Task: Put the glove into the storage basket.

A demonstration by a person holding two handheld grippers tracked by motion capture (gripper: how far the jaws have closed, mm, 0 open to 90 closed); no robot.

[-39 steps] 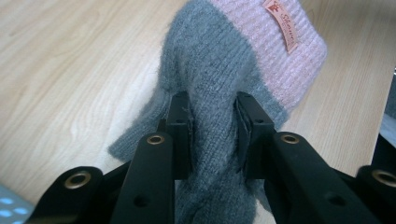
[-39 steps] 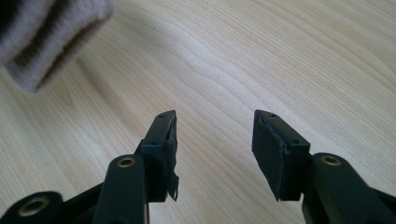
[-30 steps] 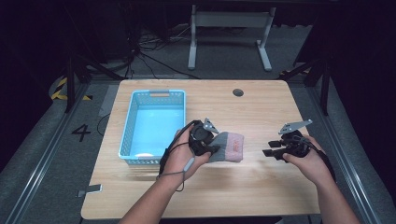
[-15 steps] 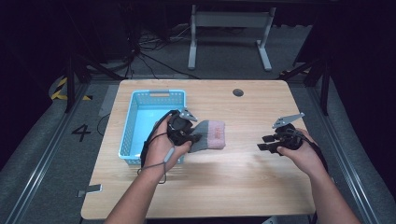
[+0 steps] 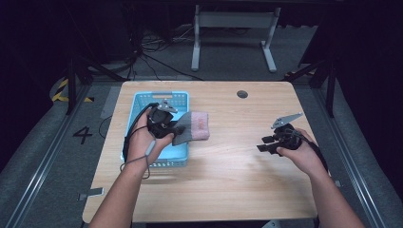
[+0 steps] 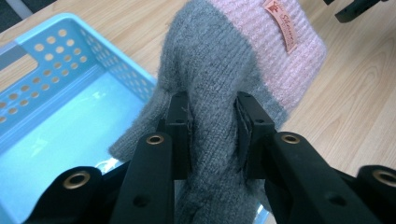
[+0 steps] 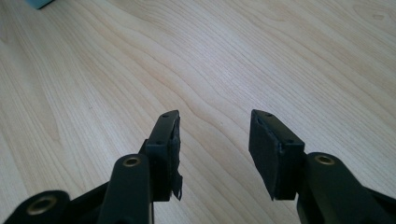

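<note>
- Holding a grey and pink knitted glove (image 6: 219, 88) in my left gripper (image 6: 212, 135), its jaws pressed on the grey part from both sides.
- Glove hangs over the right rim of the blue basket (image 5: 142, 104), its pink cuff out over the worktop (image 5: 228, 171).
- A small label (image 6: 286, 24) sits on the cuff; its wording is too blurred to read.
- My right gripper (image 7: 215, 154) is well apart, low over bare wood, jaws spread with nothing between them after narrowing a little.
</note>
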